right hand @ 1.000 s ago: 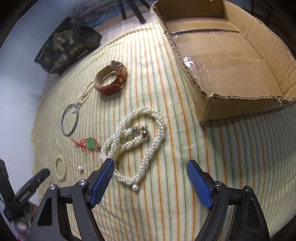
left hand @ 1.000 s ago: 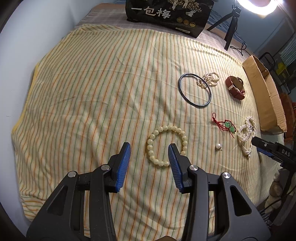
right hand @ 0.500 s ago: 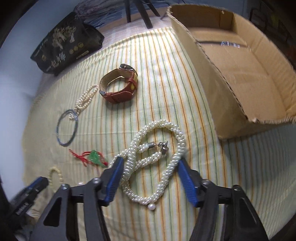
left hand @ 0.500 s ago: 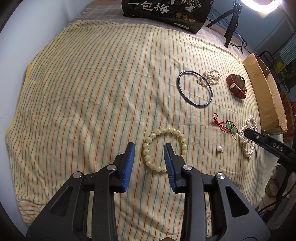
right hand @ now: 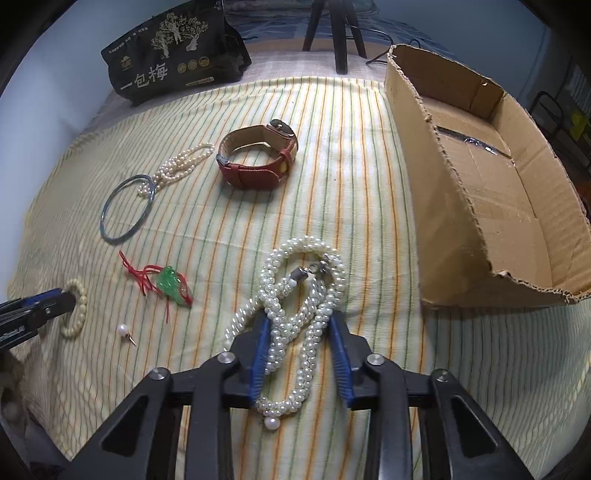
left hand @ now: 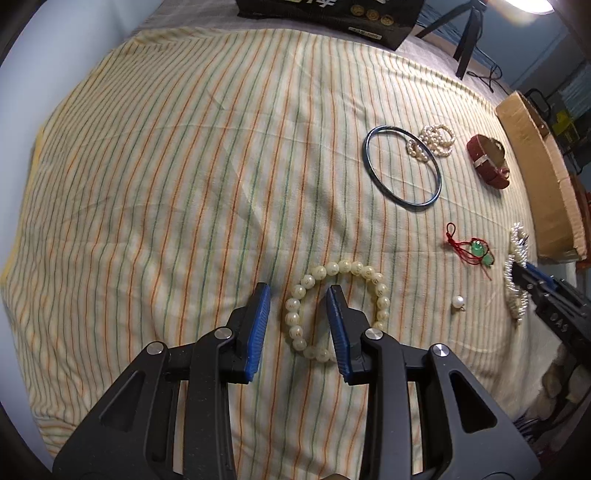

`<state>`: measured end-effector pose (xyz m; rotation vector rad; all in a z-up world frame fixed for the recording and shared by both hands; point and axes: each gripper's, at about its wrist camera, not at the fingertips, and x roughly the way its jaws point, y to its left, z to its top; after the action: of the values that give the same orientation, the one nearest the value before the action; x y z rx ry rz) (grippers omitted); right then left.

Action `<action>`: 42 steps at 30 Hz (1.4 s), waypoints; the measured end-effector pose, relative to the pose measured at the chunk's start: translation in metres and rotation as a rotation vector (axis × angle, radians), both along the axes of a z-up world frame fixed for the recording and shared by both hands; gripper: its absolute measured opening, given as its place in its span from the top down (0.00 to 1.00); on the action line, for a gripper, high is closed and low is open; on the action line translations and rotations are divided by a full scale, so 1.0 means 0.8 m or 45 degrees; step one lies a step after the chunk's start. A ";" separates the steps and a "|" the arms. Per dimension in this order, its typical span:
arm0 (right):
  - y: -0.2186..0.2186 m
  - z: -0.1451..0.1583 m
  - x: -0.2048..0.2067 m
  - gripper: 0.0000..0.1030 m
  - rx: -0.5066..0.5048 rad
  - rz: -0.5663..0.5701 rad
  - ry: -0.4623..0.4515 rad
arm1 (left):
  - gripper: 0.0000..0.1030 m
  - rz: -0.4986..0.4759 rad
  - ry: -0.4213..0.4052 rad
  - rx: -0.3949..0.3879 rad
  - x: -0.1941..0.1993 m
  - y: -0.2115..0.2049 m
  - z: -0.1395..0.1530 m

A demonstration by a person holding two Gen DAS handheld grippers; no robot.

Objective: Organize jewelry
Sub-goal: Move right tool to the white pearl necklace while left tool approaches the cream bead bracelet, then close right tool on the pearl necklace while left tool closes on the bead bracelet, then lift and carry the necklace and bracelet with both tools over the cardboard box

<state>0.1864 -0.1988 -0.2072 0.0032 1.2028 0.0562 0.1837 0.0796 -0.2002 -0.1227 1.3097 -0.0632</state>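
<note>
A cream bead bracelet [left hand: 341, 271] lies on the striped cloth. My left gripper [left hand: 298, 295] is open, its jaws straddling the bracelet's left side, one finger inside the ring. A twisted white pearl necklace [right hand: 291, 295] lies on the cloth near the cardboard box [right hand: 491, 206]. My right gripper [right hand: 298, 325] is open but narrow, its jaws on either side of the necklace strands. The necklace [left hand: 515, 280] and the right gripper's tip also show at the right of the left wrist view.
On the cloth lie a metal bangle [right hand: 125, 206], a small pearl bracelet [right hand: 177, 164], a red leather watch [right hand: 258, 158], a green pendant on red cord [right hand: 170, 282] and a loose pearl [right hand: 122, 329]. A black bag [right hand: 173, 62] and a tripod [right hand: 332, 29] stand behind.
Both grippers have moved forward and down onto their pieces. The left jaws narrowed around the bead bracelet's side. The right jaws closed in from wide open around the pearl necklace.
</note>
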 end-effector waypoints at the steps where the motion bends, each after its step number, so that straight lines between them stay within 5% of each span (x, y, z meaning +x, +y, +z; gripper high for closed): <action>1: -0.001 -0.001 0.001 0.71 0.013 -0.001 0.000 | 0.69 -0.013 -0.012 0.023 0.001 -0.004 0.000; 5: 0.005 -0.002 0.003 0.72 -0.016 0.008 -0.015 | 0.73 -0.035 -0.038 0.060 0.004 -0.013 -0.001; 9: 0.011 0.001 0.001 0.84 -0.014 0.021 -0.038 | 0.94 -0.019 -0.051 0.055 0.006 -0.013 0.000; 15: -0.005 0.008 0.000 0.94 0.128 0.009 -0.035 | 0.95 0.018 -0.054 0.008 0.004 0.000 0.007; 23: -0.008 0.034 -0.007 0.94 0.244 0.029 -0.082 | 0.95 0.092 -0.148 -0.052 -0.007 0.026 0.046; 42: -0.008 0.133 -0.020 0.94 0.256 0.153 -0.301 | 0.95 0.064 -0.385 -0.190 -0.028 -0.023 0.144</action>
<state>0.1708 -0.2050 -0.1011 0.0982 0.9559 0.2761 0.1610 0.0610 -0.0846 -0.2628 0.9986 -0.1318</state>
